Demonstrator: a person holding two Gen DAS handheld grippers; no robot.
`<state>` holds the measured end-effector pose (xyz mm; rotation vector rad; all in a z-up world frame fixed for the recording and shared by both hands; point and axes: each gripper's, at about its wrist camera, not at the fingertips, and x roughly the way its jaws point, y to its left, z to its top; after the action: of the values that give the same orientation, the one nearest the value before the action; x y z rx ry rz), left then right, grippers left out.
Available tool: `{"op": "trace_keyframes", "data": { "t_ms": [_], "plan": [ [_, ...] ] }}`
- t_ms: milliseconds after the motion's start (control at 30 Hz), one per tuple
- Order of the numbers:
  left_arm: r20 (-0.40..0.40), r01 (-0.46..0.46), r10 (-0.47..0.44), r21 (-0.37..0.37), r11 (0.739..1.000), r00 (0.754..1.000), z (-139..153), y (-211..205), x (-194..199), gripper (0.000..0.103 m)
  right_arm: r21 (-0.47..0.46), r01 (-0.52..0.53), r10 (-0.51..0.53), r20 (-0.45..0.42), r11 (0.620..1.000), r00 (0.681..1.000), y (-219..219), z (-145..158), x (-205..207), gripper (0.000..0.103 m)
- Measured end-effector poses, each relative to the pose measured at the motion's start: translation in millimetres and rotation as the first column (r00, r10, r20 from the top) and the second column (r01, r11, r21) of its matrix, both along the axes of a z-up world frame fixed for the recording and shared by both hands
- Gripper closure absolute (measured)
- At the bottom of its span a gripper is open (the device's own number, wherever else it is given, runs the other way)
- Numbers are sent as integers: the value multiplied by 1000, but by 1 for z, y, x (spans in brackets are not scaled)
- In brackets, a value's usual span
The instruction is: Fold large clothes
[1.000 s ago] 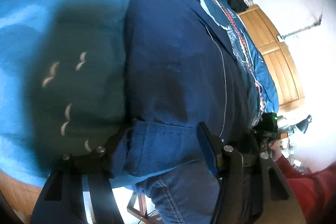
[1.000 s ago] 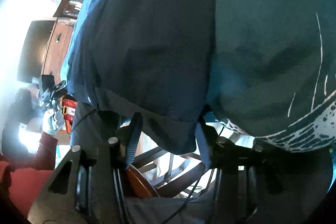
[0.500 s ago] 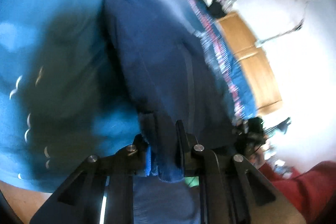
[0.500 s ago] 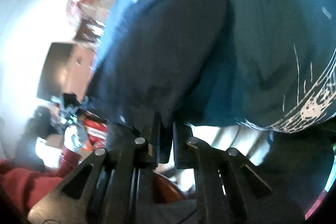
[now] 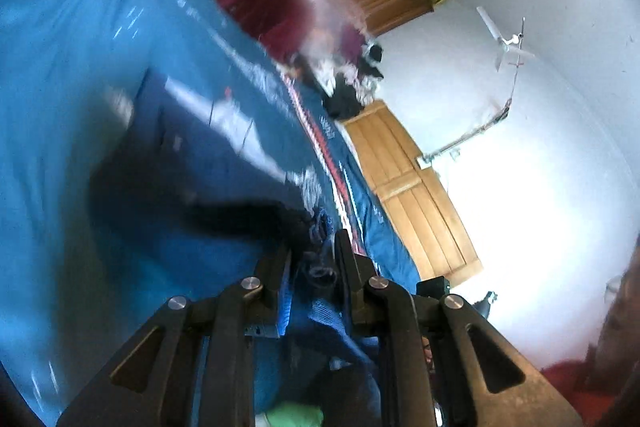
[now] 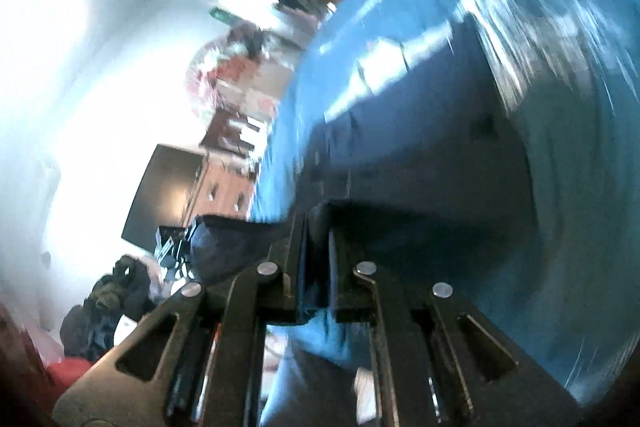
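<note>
Between the closed-in fingers of the left gripper [image 5: 312, 251], a bunched corner of the dark blue garment [image 5: 192, 163] is clamped, the rest trailing over the blue bedspread [image 5: 60, 67]. From the right wrist, the right gripper [image 6: 316, 227] is seen pinched on another edge of the garment [image 6: 420, 155] (heavily blurred). Slippage is judged the main risk: a thin pinch could be pulled free by fast lifting, and uneven tension between the two corners could skew the fold.
</note>
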<state>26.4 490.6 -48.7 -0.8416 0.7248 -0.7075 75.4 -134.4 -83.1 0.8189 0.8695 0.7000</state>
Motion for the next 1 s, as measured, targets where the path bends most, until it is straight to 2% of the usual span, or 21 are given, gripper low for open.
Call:
{"op": "trace_keyframes", "data": {
  "t_ms": [33,133,233,300,367,400,433,467,533,567,633,700,800,833,867,933,1000],
  "plan": [
    [15,-10,10,25,1000,1000,9,-4,27,85,-11,10,-10,13,1000,1000,-2,5,16,95],
    [24,-38,37,49,998,999,18,-10,102,85,-66,27,-24,39,997,999,-5,18,98,95],
    [4,-74,74,101,992,997,8,-21,178,83,-150,35,-30,33,988,999,-6,10,167,94],
    [-37,-111,117,142,984,992,-16,-26,226,78,-200,37,-36,8,979,999,-6,-7,202,93],
    [-98,-120,142,200,972,985,-54,-34,274,61,-261,32,-45,-43,965,998,-7,-40,238,85],
    [-160,-128,165,216,968,973,-86,-35,300,57,-282,15,-39,-77,959,996,-7,-58,252,82],
    [-216,-120,169,222,968,962,-114,-37,315,48,-316,2,-44,-126,949,991,-6,-83,266,78],
    [-280,-108,181,257,960,943,-142,-39,331,45,-347,-3,-53,-153,938,987,-6,-101,272,73],
    [-375,-80,222,358,930,900,-186,-44,348,47,-373,-13,-55,-172,928,984,-5,-120,278,71],
    [-365,-76,218,365,928,905,-196,-47,350,46,-361,-7,-58,-170,932,984,-7,-126,278,70],
    [-318,-90,211,357,930,924,-192,-49,347,41,-330,0,-55,-154,944,986,-13,-131,275,70],
    [-297,-89,202,352,932,933,-188,-50,345,40,-351,-11,-40,-137,936,990,-11,-132,274,70],
    [-288,-98,203,341,935,936,-188,-50,342,40,-336,-16,-24,-115,942,993,-14,-127,272,67],
    [-288,-104,208,338,935,935,-188,-48,341,40,-322,-14,-23,-109,947,994,-16,-125,270,55],
    [-287,-108,210,334,936,934,-189,-48,340,40,-328,9,-38,-82,945,996,-20,-119,267,37],
    [-282,-111,212,336,935,936,-191,-48,335,40,-321,80,-89,-15,944,996,-31,-106,266,23],
    [-275,-110,210,339,934,938,-193,-44,329,40,-226,147,-149,8,963,989,-48,-104,266,19]
  ]
}}
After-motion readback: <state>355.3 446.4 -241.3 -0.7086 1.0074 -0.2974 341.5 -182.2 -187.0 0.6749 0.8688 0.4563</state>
